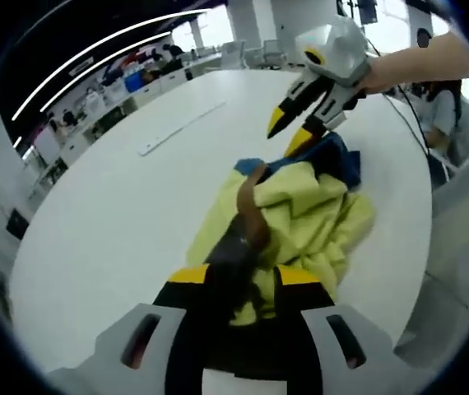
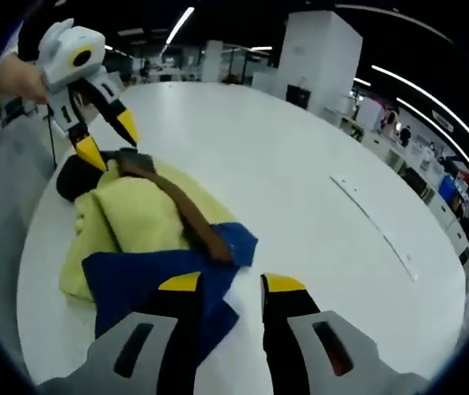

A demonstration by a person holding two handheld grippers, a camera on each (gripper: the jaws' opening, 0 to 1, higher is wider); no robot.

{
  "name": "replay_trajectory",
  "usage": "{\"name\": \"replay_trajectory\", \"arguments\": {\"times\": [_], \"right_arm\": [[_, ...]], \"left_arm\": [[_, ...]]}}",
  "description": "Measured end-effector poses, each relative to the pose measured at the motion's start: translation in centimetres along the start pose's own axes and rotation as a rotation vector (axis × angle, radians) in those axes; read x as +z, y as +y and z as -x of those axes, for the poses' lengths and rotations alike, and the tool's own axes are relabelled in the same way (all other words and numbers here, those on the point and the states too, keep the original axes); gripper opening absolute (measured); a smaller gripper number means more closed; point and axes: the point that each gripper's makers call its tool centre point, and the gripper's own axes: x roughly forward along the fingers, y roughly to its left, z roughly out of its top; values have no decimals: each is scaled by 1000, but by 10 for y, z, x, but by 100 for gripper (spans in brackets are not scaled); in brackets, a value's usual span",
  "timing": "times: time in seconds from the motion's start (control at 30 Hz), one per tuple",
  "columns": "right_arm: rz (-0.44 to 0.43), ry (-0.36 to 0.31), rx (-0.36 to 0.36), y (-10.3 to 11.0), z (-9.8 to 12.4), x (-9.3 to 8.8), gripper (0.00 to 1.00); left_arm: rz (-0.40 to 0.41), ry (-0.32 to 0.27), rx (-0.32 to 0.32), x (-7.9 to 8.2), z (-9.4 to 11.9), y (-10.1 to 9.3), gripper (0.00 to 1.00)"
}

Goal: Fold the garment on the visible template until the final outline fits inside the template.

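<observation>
A crumpled yellow garment point(image 1: 308, 218) with a blue part point(image 1: 345, 160) and a brown strip point(image 1: 253, 218) lies bunched on the white round table point(image 1: 119, 214). My left gripper point(image 1: 244, 280) stands open over its dark end, with black cloth between the jaws. My right gripper point(image 1: 290, 136) hangs open just above the blue end. In the right gripper view, my right gripper point(image 2: 233, 284) is open at the blue cloth point(image 2: 136, 284), which lies under its left jaw. The yellow garment point(image 2: 136, 214) stretches away to the left gripper point(image 2: 109, 140), open above the black part point(image 2: 74, 177).
A thin white strip point(image 1: 181, 127) lies flat on the far side of the table, also seen as the strip point(image 2: 374, 226). A person's hand point(image 1: 415, 62) holds the right gripper. The table edge point(image 1: 420, 247) runs close beside the garment. Office desks stand beyond.
</observation>
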Motion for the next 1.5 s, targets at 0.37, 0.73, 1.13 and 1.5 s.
{"name": "replay_trajectory", "arguments": {"times": [0.37,0.73,1.13,1.5], "right_arm": [[142,34,17,1,-17,-4,25],[205,28,5,-1,-29,1,22],[252,24,20,0,-35,4,17],[281,42,29,2,-38,3,7]], "left_arm": [[-84,24,16,0,-9,5,19],[-118,27,14,3,-15,4,14],[-94,10,8,5,-18,6,7],[-89,2,12,6,-16,10,2]]}}
